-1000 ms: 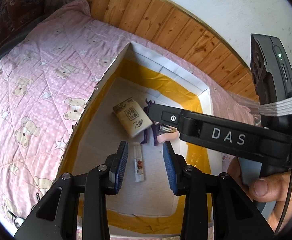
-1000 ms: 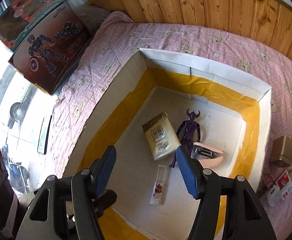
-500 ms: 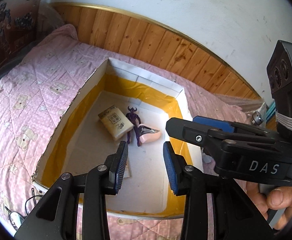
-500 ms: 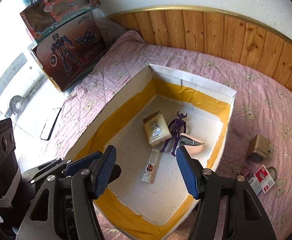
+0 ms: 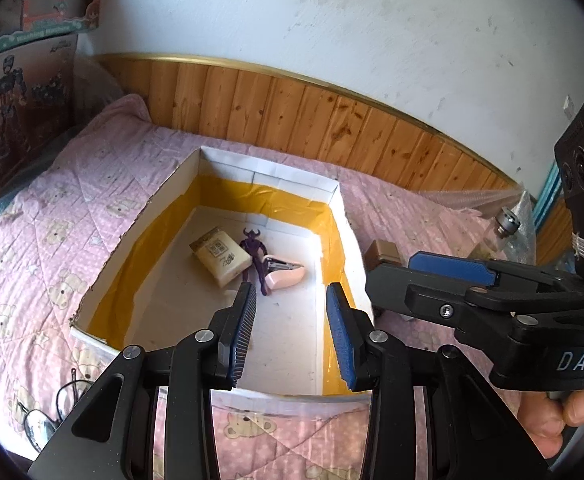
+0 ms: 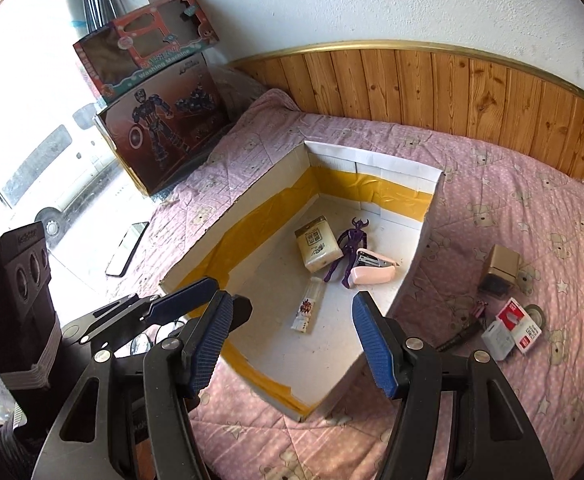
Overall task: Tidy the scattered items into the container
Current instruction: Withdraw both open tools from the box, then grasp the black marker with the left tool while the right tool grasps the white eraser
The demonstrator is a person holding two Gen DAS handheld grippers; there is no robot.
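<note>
An open cardboard box (image 6: 372, 164) lined with yellow tape sits on a pink quilt. Inside lie a tissue pack (image 6: 318, 249), a purple figure (image 6: 350, 244), a pink stapler (image 6: 374, 270) and a clear tube (image 6: 310, 305). The box also shows in the left wrist view (image 5: 271, 168). On the quilt right of the box lie a gold box (image 6: 502, 266), a red-and-white packet (image 6: 518, 325) and a white item (image 6: 496, 340). My left gripper (image 5: 292, 328) is open and empty above the box's near edge. My right gripper (image 6: 292, 340) is open and empty, raised above the box.
Glasses (image 5: 39, 420) lie on the quilt at the near left. Toy boxes (image 6: 159, 128) lean at the bed's far left. A wood-panelled wall (image 6: 452, 88) runs behind the bed. A small bottle (image 5: 506, 224) stands at the right. A phone (image 6: 127, 248) lies left of the bed.
Both grippers have pulled back and up from the box, so the whole box and the items to its right now show. Both stayed open and empty.
</note>
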